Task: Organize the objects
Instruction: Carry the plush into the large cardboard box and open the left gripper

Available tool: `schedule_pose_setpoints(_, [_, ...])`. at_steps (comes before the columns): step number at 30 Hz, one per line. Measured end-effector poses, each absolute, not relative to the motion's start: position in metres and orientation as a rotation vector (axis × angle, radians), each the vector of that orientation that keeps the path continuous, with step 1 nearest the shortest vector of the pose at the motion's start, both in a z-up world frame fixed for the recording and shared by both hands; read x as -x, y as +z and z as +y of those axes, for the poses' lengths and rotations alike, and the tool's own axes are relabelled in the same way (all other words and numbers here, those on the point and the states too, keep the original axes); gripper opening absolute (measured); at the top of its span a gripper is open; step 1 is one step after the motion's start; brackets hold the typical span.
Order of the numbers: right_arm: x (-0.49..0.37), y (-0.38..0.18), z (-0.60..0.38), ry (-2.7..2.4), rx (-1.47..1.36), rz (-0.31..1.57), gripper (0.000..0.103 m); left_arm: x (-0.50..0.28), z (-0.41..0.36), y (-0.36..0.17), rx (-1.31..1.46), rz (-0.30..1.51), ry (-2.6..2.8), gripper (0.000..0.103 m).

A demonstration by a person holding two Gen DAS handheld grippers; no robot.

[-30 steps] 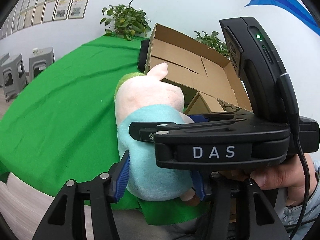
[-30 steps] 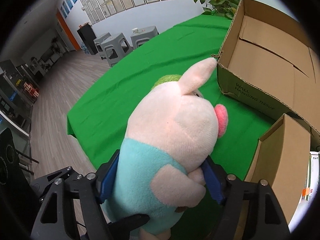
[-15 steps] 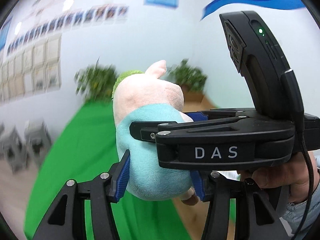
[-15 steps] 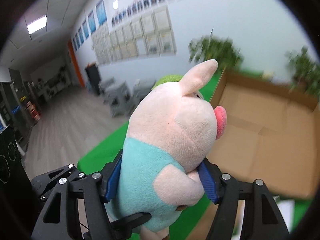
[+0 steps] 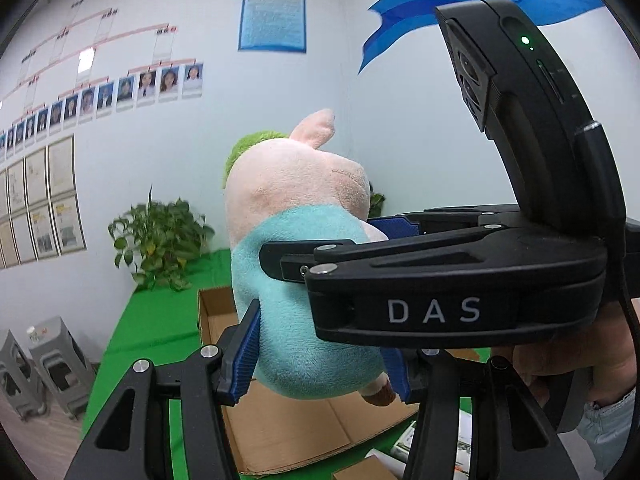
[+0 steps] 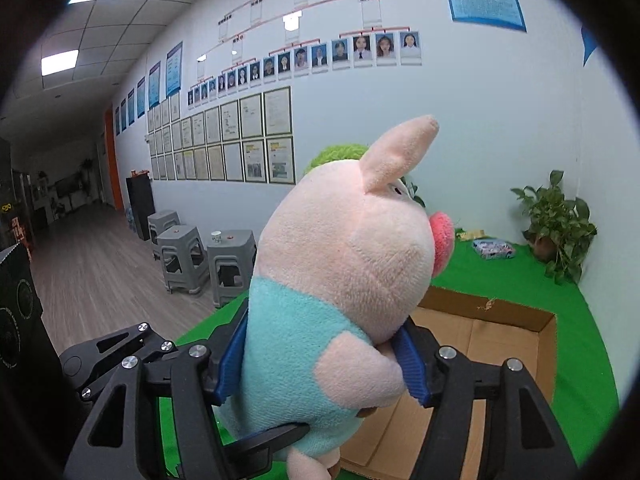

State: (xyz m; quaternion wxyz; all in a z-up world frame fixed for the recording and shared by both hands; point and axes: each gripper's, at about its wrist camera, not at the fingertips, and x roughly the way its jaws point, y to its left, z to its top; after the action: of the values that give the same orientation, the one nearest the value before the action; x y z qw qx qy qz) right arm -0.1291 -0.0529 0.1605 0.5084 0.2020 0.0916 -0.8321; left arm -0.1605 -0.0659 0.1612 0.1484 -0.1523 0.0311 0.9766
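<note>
A plush pig [image 5: 296, 288] with a pink head, green cap and light blue shirt hangs upright in the air above an open cardboard box [image 5: 280, 432]. My left gripper [image 5: 320, 360] is shut on its blue body, with the blue pads pressing both sides. From the right, my right gripper [image 6: 322, 362] also clamps the plush pig [image 6: 344, 272]; its jaws are closing on the soft body. The right gripper's black housing [image 5: 434, 310] crosses the left wrist view and hides part of the toy. The box [image 6: 500, 344] lies open below and beyond the pig.
The box sits on a green-covered table [image 6: 520, 280]. Potted plants [image 5: 160, 240] [image 6: 556, 220] stand at the table's far side by the wall, and a small printed box [image 6: 492, 249] lies there. Grey stools [image 6: 200, 260] stand on the floor to the left. A hand [image 5: 560, 364] holds the right gripper.
Both grippers have risen with the plush pig, from just over the green cloth to well above it. The views have tilted up toward the wall, and the box now lies below the toy.
</note>
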Motion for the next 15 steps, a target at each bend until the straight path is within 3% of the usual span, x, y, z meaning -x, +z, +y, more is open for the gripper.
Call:
schedule_pose_setpoints(7, [0.173,0.083,-0.065,-1.935,-0.662,0.244,0.063,0.263,-0.092,0.094,0.700,0.002,2.780,0.051])
schedule_pose_setpoints(15, [0.209,-0.010,-0.097,-1.831,-0.828,0.248,0.061,0.294,-0.123,-0.017,0.968,-0.059,2.741,0.051])
